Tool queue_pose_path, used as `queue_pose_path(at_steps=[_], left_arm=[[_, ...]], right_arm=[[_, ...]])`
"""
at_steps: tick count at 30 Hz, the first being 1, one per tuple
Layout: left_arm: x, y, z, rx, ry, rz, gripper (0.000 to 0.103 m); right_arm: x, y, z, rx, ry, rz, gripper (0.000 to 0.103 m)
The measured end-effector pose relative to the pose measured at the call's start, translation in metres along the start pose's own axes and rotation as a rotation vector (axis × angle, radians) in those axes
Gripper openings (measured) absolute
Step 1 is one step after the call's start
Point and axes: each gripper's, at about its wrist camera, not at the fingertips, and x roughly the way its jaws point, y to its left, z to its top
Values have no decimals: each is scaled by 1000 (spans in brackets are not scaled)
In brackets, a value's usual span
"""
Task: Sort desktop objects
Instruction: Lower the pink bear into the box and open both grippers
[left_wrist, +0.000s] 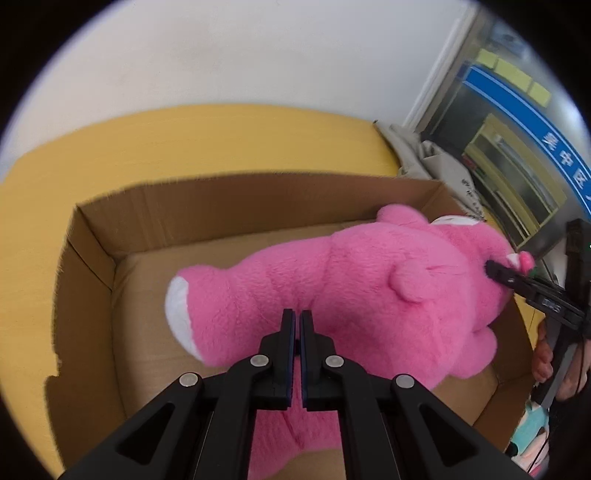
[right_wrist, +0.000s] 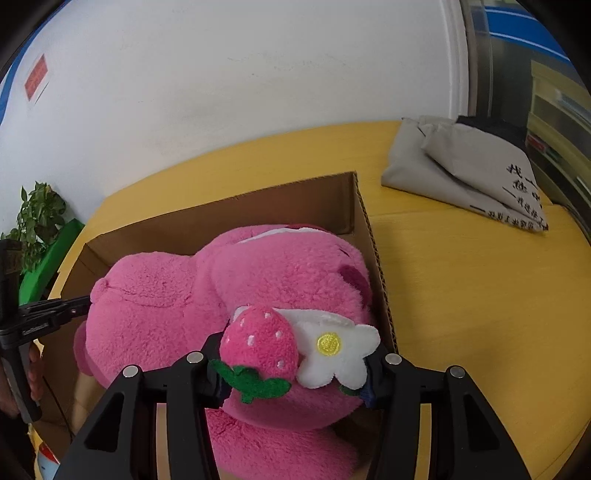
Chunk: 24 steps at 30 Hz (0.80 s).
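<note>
A big pink plush bear (left_wrist: 332, 280) hangs over an open cardboard box (left_wrist: 92, 258) on a yellow table. My left gripper (left_wrist: 297, 317) is shut on the plush's back fabric. In the right wrist view the bear (right_wrist: 177, 295) fills the box (right_wrist: 288, 206). My right gripper (right_wrist: 291, 365) is closed around the bear's head, by the strawberry (right_wrist: 258, 343) and white flower (right_wrist: 332, 350). Its fingertips are hidden by plush. The right gripper also shows in the left wrist view (left_wrist: 495, 269) at the bear's head.
A grey folded cloth bag (right_wrist: 461, 166) lies on the yellow table (right_wrist: 480, 295) right of the box. A green plant (right_wrist: 37, 218) stands at the far left. A white wall is behind. Glass doors are at the right.
</note>
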Motion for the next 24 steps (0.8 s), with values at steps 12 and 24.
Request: queue_pose_path(at_steps=[12, 24], left_arm=[[6, -43, -39, 204, 153, -120, 7], [27, -21, -30, 38, 237, -148, 7]], right_arm=[[-3, 0, 1, -18, 61, 9, 81], [11, 10, 7, -27, 34, -30, 91]])
